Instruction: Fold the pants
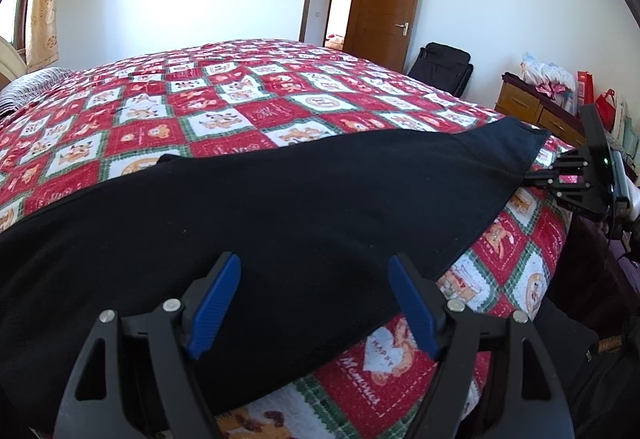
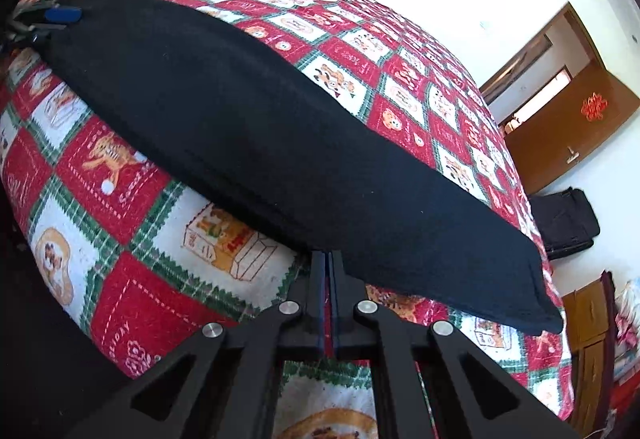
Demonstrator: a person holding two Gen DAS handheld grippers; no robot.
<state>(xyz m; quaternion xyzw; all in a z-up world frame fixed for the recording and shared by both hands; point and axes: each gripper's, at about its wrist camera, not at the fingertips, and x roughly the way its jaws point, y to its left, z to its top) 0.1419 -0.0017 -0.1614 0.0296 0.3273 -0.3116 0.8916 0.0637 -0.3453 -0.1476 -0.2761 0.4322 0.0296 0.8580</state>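
Black pants (image 2: 256, 127) pinched by right tongs (image 2: 329, 259) on quilt (image 2: 120, 199)

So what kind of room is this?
Most likely a bedroom in a home. A big bed with a red patchwork quilt fills most of it, black pants are spread across it, and a wooden door stands open beside a wooden dresser.

One pair of black pants (image 1: 280, 207) lay along the near edge of one bed, under one red-and-white patchwork quilt (image 1: 224, 107). Two tongs were present: the left tongs (image 1: 316, 303), showing two blue pads, and the right tongs (image 2: 329, 259). Beyond the bed's far edge stood one open wooden door (image 1: 384, 7), one black bag (image 1: 440, 67) and one wooden dresser (image 1: 532, 111).
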